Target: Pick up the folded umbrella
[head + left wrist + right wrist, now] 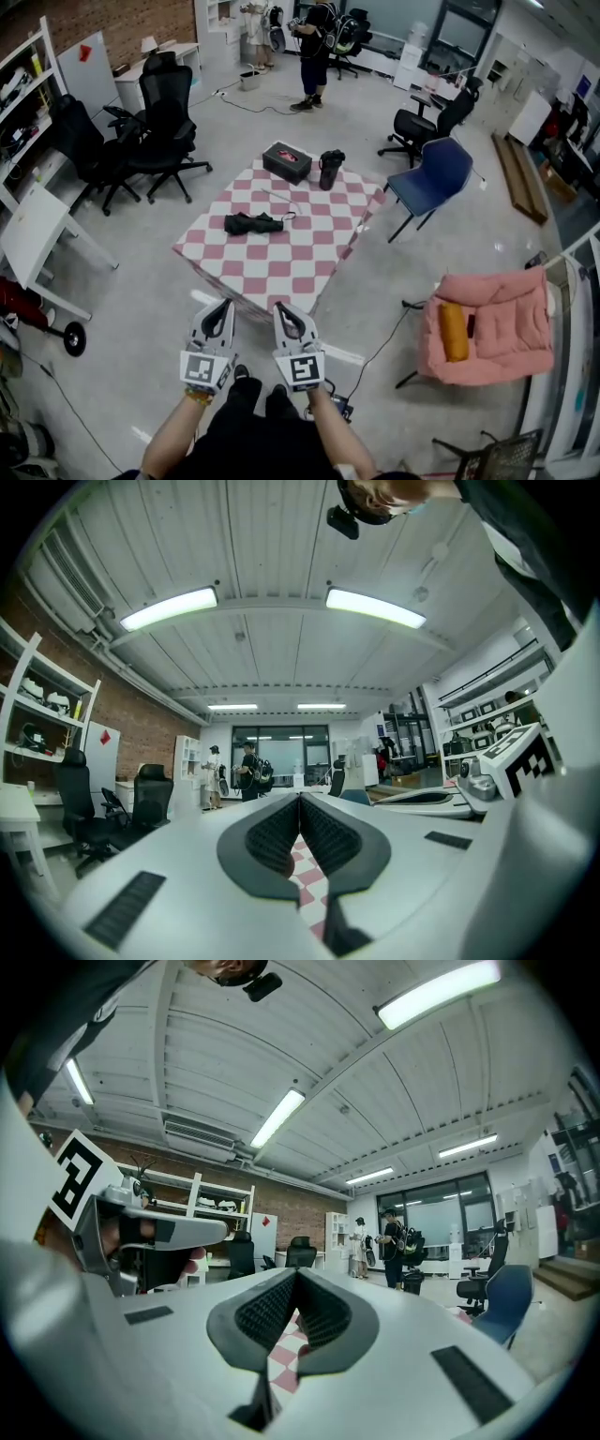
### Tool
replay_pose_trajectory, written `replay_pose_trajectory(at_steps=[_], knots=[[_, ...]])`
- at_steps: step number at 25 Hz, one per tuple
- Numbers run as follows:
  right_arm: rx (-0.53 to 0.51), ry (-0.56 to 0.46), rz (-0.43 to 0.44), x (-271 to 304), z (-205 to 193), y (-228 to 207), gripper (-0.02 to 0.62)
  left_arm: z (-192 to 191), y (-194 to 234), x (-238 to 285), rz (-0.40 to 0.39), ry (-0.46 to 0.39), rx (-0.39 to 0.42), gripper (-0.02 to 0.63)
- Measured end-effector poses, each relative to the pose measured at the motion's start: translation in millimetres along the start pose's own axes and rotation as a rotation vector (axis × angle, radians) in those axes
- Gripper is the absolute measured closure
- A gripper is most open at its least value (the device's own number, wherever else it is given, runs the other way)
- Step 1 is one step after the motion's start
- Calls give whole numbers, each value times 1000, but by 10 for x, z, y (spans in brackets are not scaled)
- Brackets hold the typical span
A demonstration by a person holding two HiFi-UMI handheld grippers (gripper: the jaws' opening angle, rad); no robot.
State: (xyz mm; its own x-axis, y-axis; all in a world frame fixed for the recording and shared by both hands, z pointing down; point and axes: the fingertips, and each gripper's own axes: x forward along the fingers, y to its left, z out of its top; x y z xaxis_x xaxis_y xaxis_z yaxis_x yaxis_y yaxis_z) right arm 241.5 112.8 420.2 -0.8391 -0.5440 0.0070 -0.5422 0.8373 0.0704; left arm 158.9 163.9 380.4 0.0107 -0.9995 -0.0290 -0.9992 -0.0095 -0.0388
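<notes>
The folded black umbrella [253, 222] lies on its side on a table with a red and white checked cloth [309, 253], left of the table's middle. Both grippers are held side by side in front of the table's near corner, well short of the umbrella and pointing towards it. My left gripper [225, 303] is shut with nothing between its jaws, and its pads meet in the left gripper view [300, 798]. My right gripper [280, 307] is likewise shut and empty [297, 1273]. Only a strip of checked cloth shows past the jaws in both gripper views; the umbrella is hidden there.
A black box with a red patch [287, 161] and a black jug [330, 169] stand at the table's far side. Black office chairs [150, 131] stand to the left, a blue chair [436, 173] to the right, a pink armchair [492, 328] near right. People [314, 52] stand far back.
</notes>
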Motion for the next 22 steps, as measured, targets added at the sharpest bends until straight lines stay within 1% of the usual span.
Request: replay_pose_trajectory(at_steps=[5, 10, 17, 22], knots=[[-26, 17, -39, 215, -89, -146, 588, -66, 99, 291, -42, -2, -13, 591], [-33, 26, -69, 555, -52, -169, 588, -96, 353, 529, -80, -15, -21, 591], [-60, 39, -110, 1187, -55, -10, 588, -154, 884, 747, -112, -33, -25, 591], [-80, 36, -135, 1607, -31, 162, 588, -280, 1237, 896, -129, -37, -54, 591]])
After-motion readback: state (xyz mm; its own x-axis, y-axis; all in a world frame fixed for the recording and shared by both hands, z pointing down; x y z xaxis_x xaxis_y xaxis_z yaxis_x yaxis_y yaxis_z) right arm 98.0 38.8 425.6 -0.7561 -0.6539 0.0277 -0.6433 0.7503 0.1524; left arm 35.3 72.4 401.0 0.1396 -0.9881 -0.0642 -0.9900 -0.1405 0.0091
